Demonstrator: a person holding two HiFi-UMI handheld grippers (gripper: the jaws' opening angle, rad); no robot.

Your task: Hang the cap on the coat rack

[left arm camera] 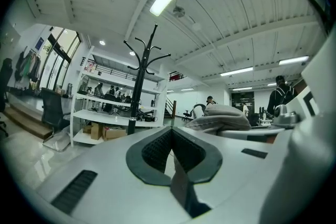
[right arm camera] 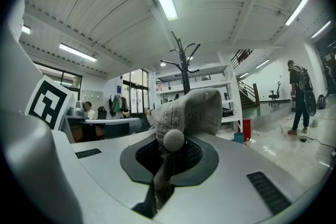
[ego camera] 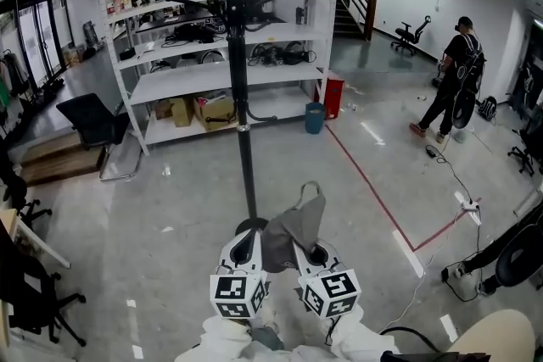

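Above a grey workshop floor (ego camera: 170, 199), facing a tall black metal coat rack (ego camera: 238, 80), a grey fabric cap (ego camera: 294, 229), likely light and floppy, is pinched near its crown button between the right gripper's (ego camera: 317, 253) fingers, the left gripper's (ego camera: 246, 247) fingers being shut empty beside it.

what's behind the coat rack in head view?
A white shelving unit with cardboard boxes low down; the coat rack pole covers a strip of its middle.
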